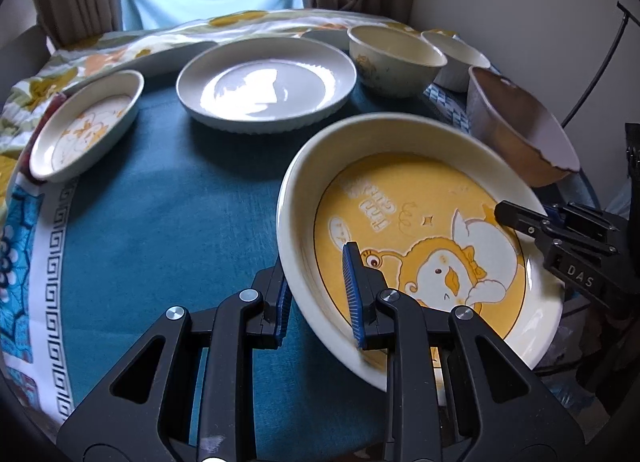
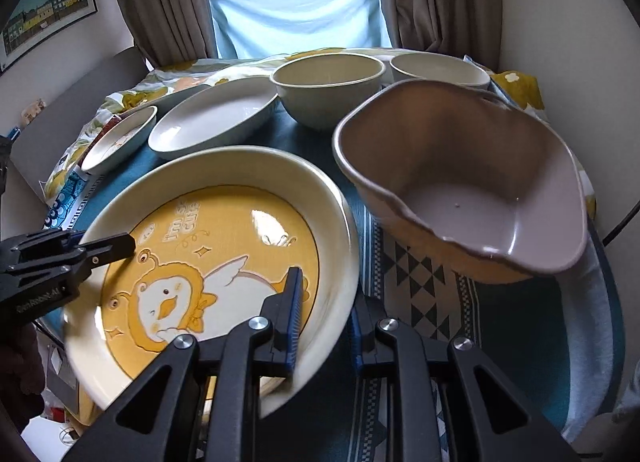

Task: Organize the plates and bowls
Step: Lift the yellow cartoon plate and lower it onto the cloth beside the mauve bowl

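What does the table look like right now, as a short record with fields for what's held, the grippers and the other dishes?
held: large round cream plate with a yellow duck picture, gripped on opposite rims
left gripper: shut on the plate's rim
right gripper: shut on the plate's rim
plate pose: tilted, lifted above the teal cloth
nearby: mauve wavy-rimmed bowl beside the plate
farther back: plain white round plate, small oval duck-print dish, two cream bowls

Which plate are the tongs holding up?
The big yellow duck plate. Both tongs pinch its rim, the left tongs and the right tongs. The plain white plate and small duck plate lie untouched on the table.
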`<action>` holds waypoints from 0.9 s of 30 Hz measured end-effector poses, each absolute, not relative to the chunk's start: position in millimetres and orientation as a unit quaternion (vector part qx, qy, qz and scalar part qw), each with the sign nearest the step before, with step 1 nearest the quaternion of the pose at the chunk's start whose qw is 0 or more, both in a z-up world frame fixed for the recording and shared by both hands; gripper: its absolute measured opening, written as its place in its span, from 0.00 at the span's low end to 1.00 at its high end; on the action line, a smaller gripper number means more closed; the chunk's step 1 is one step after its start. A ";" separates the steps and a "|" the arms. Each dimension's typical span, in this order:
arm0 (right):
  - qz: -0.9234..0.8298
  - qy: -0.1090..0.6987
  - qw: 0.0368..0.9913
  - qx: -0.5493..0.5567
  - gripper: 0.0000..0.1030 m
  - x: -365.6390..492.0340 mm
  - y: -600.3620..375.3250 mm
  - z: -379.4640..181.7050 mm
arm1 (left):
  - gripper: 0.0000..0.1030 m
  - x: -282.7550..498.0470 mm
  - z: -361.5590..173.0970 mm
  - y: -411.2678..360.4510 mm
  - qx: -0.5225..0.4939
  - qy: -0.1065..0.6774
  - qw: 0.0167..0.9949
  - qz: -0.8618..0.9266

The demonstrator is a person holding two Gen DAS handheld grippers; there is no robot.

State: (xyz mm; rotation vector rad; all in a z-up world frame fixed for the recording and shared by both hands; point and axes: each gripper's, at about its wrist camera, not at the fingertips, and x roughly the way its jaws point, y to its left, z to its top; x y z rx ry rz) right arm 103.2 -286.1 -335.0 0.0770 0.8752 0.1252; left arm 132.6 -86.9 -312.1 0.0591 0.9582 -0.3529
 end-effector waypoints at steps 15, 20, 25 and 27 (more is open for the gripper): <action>0.065 0.446 0.892 0.049 0.20 108.6 -288.2 -335.1 | 0.65 137.6 -317.6 -97.0 0.049 0.473 0.865 -0.163; 0.052 0.447 0.892 0.046 0.20 107.3 -290.9 -331.3 | 0.69 135.9 -310.2 -90.4 0.041 0.471 0.867 -0.158; 0.055 0.449 0.891 0.042 0.20 92.7 -291.6 -310.9 | 0.69 128.7 -288.1 -78.7 0.039 0.464 0.873 -0.146; 0.063 0.442 0.894 0.040 0.20 84.8 -289.3 -295.0 | 0.69 124.7 -271.1 -75.3 0.037 0.456 0.878 -0.141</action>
